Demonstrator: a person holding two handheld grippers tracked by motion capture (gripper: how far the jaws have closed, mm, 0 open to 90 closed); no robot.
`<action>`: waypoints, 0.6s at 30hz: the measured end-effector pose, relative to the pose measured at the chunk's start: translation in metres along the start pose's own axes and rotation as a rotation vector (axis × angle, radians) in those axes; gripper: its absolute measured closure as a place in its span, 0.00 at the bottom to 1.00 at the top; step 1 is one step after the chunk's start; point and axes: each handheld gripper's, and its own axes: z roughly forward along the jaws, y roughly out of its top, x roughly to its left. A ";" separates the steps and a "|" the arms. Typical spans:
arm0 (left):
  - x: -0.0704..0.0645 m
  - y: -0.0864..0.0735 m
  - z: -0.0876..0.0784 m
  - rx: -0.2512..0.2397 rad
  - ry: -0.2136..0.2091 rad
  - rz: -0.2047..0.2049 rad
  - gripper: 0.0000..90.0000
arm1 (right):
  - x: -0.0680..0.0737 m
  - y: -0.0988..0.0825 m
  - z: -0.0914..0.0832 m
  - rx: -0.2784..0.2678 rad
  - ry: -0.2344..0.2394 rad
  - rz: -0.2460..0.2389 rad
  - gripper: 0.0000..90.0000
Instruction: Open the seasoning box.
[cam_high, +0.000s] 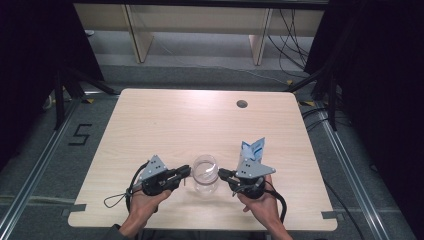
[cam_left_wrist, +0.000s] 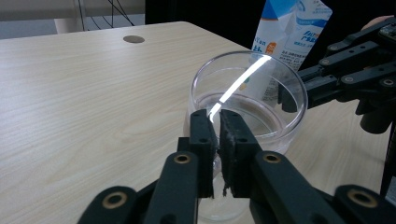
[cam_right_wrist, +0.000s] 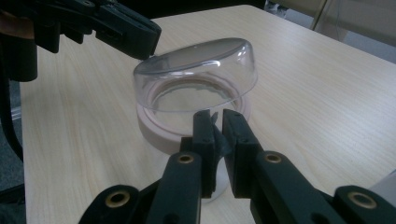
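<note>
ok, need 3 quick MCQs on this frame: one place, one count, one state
1. Where is the milk carton?
A. just beyond the right gripper
B. by the table's far left corner
C. inside the cup

2. How many grippers are at the clear cup's rim?
A. none
B. one
C. two

3. The left gripper's fingers are:
A. wide open
C. lying flat on the table
B. closed on the cup's wall

Answers: 1 A, the carton stands behind that gripper; 2 C, one at each side; 3 B, the wall sits between nearly touching fingers.

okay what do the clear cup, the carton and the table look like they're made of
Clear cup: glossy see-through plastic or glass; a light streak glints on its rim. Carton: printed coated paperboard, with folded edges. Table: pale wood-grain top with a matte finish, likely laminate.
</note>
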 end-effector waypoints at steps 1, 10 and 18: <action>0.000 0.000 -0.001 0.000 0.005 -0.011 0.86 | 0.001 0.000 0.001 -0.009 -0.008 -0.001 0.94; -0.004 -0.004 -0.014 0.059 0.056 0.060 0.51 | 0.004 0.006 0.000 -0.011 -0.001 -0.010 0.94; -0.002 -0.023 -0.017 0.145 0.073 0.047 0.33 | 0.009 0.013 0.000 -0.017 0.006 0.004 0.93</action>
